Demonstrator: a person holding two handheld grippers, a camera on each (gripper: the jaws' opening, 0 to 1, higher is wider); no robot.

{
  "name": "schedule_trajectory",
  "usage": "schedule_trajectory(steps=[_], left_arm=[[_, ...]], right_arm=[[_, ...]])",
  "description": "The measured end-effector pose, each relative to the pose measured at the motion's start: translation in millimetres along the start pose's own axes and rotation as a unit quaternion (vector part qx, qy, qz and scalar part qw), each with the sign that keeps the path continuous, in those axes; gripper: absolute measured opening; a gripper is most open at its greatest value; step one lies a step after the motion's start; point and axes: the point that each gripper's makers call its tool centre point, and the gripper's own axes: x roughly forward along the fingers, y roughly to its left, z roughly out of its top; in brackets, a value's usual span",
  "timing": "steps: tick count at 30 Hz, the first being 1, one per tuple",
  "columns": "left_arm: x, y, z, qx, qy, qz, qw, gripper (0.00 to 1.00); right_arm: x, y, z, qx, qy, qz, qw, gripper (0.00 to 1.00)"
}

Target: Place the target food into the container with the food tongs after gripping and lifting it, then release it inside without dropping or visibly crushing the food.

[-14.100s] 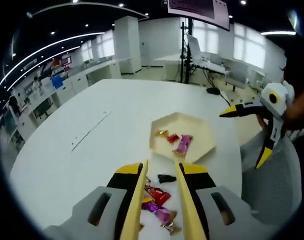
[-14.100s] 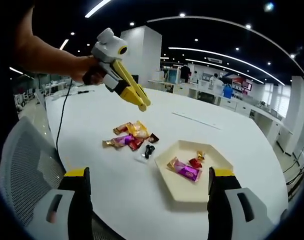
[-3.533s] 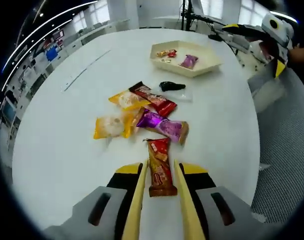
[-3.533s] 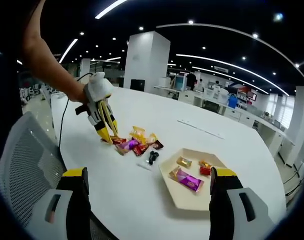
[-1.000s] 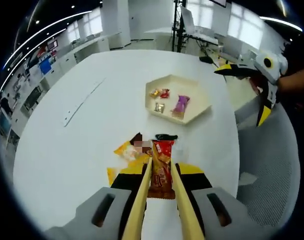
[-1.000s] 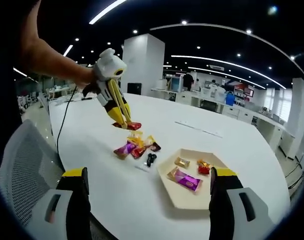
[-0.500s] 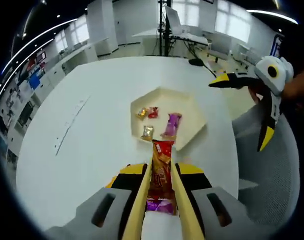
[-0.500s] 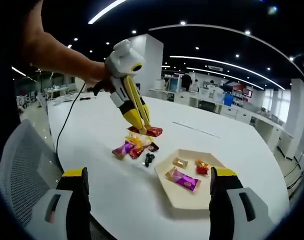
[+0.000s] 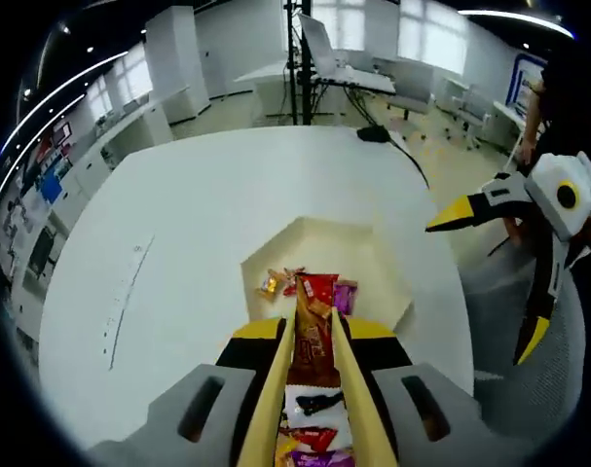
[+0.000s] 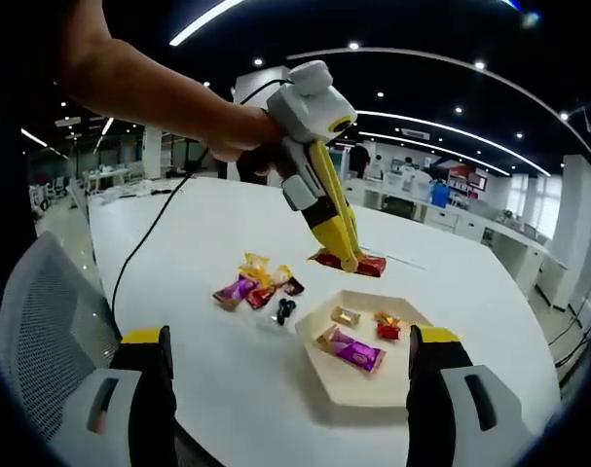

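My left gripper (image 9: 314, 321) is shut on a red and brown snack bar (image 9: 315, 326), held in the air above the cream hexagonal tray (image 9: 383, 263). From the right gripper view the same left gripper (image 10: 349, 261) hangs over the tray (image 10: 412, 384) with the red bar (image 10: 351, 263) in its tips. The tray holds a purple packet (image 10: 344, 350), a gold candy (image 10: 346, 315) and a red candy (image 10: 385, 331). My right gripper (image 10: 285, 341) is open, its yellow-tipped jaws wide apart at the near table edge, and appears as the open gripper (image 9: 529, 263) at the right.
A pile of loose wrapped snacks (image 10: 251, 282) and a small black item (image 10: 283, 309) lie on the round white table (image 10: 188, 243) left of the tray. A grey mesh chair (image 10: 42, 321) stands at the near edge. A cable (image 10: 149, 233) trails from the left gripper.
My left gripper has carried the red bar away from the snack pile and now holds it over the tray. The right gripper stays open and still.
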Motion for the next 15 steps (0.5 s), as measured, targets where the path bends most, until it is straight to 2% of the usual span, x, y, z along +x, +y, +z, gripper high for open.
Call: schedule_trajectory(steps=[4, 8, 11, 15], left_arm=[[9.4, -0.9, 17.5, 0.006, -0.003, -0.005, 1.0000, 0.18], [17.8, 0.7, 27.6, 0.017, 0.000, -0.006, 0.9998, 0.18], [20.1, 0.7, 36.7, 0.012, -0.006, -0.008, 0.9999, 0.18], [24.3, -2.3, 44.0, 0.028, -0.011, -0.005, 0.9995, 0.18]], right_arm=[[0.5, 0.7, -0.1, -0.002, 0.000, 0.001, 1.0000, 0.99], [0.2, -0.4, 0.1, -0.002, 0.000, -0.002, 1.0000, 0.99], [0.6, 0.1, -0.6, -0.002, 0.002, -0.001, 1.0000, 0.99], [0.7, 0.3, -1.9, -0.002, 0.004, 0.001, 1.0000, 0.99]])
